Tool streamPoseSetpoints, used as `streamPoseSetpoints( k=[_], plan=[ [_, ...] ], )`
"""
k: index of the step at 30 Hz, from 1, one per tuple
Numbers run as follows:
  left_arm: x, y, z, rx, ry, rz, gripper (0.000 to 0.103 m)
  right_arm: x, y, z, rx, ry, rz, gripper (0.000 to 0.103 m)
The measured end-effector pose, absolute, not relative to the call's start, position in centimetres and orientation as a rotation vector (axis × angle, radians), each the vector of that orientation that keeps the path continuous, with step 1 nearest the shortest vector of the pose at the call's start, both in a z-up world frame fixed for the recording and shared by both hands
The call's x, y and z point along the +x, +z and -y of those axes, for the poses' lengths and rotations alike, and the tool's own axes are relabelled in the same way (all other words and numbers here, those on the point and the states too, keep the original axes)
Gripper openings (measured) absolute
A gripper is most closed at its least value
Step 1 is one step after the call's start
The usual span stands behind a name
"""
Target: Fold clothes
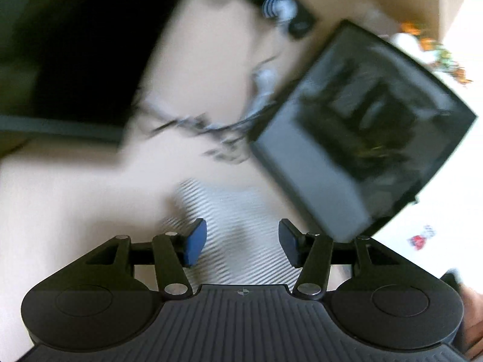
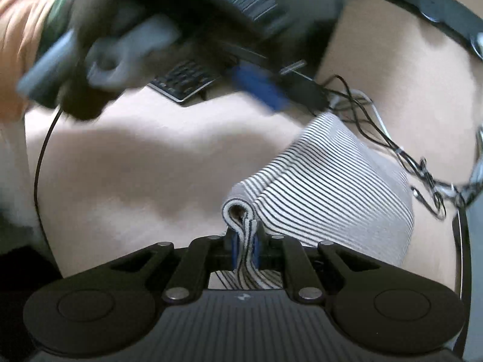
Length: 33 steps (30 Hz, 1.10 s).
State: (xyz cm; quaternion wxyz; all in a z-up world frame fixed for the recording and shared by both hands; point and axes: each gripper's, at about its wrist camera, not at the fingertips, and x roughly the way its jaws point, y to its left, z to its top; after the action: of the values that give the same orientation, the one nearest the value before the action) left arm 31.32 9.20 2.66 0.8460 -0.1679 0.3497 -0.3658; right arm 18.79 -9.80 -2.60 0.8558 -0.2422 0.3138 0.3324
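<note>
surface: pale beige worktop [image 2: 135, 163] | on it: striped garment [image 2: 338, 187], black keyboard [image 2: 184, 81], tangle of black and white cables [image 2: 422, 166] beside the garment | left view: blurred

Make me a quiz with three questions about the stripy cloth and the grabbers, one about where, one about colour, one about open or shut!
1. Where does the striped cloth lie?
A. on the beige table
B. inside a box
C. on the keyboard

2. What colour are the pads on the fingers?
A. red
B. blue
C. yellow

3. How is the right hand-held gripper?
A. wide open
B. shut on nothing
C. shut on the striped cloth

Answers: 1 A, the cloth spreads over the bare beige table. 2 B, blue pads show at the fingertips in both views. 3 C, a folded edge of cloth is pinched between its pads, while the left hand-held gripper stands open above the cloth.
</note>
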Motion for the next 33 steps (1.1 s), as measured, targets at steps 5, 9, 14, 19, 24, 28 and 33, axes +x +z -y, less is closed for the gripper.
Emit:
streamPoseSetpoints(
  k=[5, 9, 14, 19, 24, 28, 33],
  plan=[
    [32.7, 0.6, -5.5, -0.284, -0.785, -0.802, 0.051, 18.2, -2.6, 9.1, -0.540, 0.721, -0.642, 0.014],
    [33.8, -2.0, -4.9, -0.244, -0.732, -0.879, 0.038, 18.2, -0.8, 11.0, -0.479, 0.737, -0.632, 0.030],
    [33.9, -2.8, -4.8, -0.222, -0.719, -0.898, 0.038, 20.3, 3.7, 16.3, -0.273, 0.684, -0.624, 0.054],
    [33.8, -2.7, -5.1, -0.215, -0.722, -0.898, 0.040, 26.4, 4.6, 19.3, -0.065, 0.524, -0.611, 0.052],
    [33.9, -2.8, -5.2, -0.208, -0.724, -0.906, 0.040, 32.8, -0.6, 17.8, -0.042, 0.399, -0.794, 0.051],
    [34.1, -3.1, -5.4, -0.213, -0.735, -0.914, 0.041, 32.4, -2.1, 17.5, -0.062, 0.351, -0.805, 0.056],
    [34.7, -3.4, -5.8, -0.240, -0.754, -0.925, 0.041, 28.3, 1.0, 16.8, -0.156, 0.383, -0.727, 0.056]
  ],
)
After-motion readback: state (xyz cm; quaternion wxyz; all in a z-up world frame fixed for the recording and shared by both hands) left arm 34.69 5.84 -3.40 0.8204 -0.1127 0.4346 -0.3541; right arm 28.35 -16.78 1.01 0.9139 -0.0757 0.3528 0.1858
